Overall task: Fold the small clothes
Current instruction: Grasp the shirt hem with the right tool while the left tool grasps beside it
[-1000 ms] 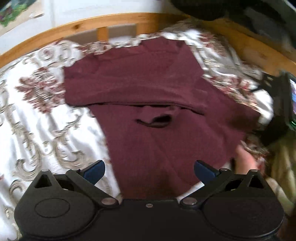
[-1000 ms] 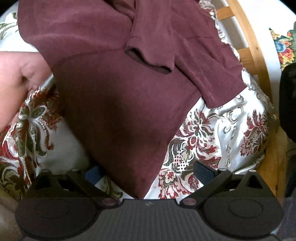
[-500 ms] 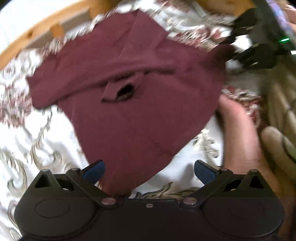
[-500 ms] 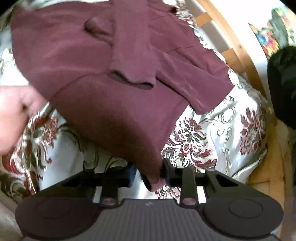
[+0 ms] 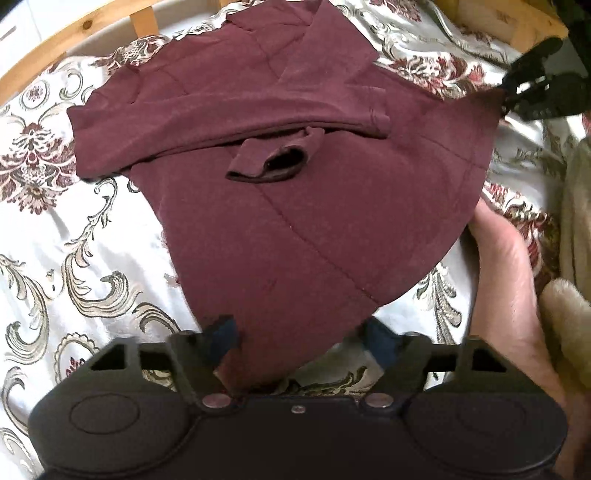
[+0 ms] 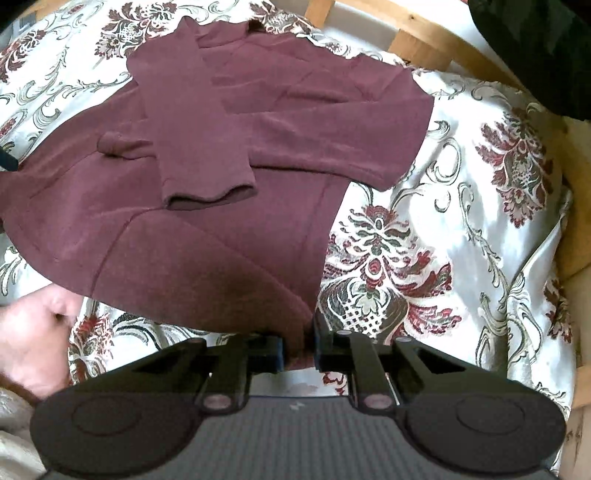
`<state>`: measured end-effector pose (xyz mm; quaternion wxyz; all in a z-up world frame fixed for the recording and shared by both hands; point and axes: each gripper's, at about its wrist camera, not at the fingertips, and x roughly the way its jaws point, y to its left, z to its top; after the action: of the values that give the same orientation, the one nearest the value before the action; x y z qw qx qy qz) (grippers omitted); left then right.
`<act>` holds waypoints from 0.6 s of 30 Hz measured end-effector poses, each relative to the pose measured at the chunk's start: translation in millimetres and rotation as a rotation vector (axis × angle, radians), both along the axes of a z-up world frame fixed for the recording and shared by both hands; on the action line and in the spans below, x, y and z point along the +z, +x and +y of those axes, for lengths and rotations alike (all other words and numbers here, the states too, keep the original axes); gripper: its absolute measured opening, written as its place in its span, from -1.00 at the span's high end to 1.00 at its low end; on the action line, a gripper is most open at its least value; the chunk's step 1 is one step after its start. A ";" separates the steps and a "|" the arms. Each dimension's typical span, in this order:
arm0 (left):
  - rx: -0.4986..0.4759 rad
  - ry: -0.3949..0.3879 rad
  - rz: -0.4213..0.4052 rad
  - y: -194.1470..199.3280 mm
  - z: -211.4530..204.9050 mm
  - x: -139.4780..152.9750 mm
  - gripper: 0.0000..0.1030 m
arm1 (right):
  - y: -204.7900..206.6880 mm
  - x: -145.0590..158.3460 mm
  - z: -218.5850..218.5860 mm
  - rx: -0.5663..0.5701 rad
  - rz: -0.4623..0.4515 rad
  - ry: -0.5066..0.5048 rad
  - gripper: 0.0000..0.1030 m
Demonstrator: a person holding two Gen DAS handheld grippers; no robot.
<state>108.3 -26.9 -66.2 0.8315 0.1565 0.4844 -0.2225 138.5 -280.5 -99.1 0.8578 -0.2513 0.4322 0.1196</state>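
A maroon long-sleeved garment (image 5: 295,192) lies spread on a floral bedspread (image 5: 55,240), with both sleeves folded across its chest. It also shows in the right wrist view (image 6: 207,229). My left gripper (image 5: 301,334) has its jaws partly closed, with the garment's near hem corner between them. My right gripper (image 6: 298,349) is shut on the other hem corner. The right gripper also shows at the far right of the left wrist view (image 5: 532,96), holding that corner.
A wooden bed frame (image 6: 417,33) curves round the far side of the bedspread. A bare hand (image 5: 509,280) rests on the bed to the right of the garment. A dark object (image 6: 535,48) lies beyond the frame at top right.
My right gripper closed on its hem corner. My left gripper's jaws have narrowed around the other hem corner.
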 end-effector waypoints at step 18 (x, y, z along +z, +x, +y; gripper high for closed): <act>0.211 -0.294 -0.056 36.6 43.8 18.5 0.79 | 2.8 -1.5 -3.6 -0.004 0.029 0.034 0.61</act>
<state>144.9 16.9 -47.7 0.8774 -0.0124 0.4368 -0.1981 141.3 -284.1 -100.6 0.8558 -0.2341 0.4429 0.1288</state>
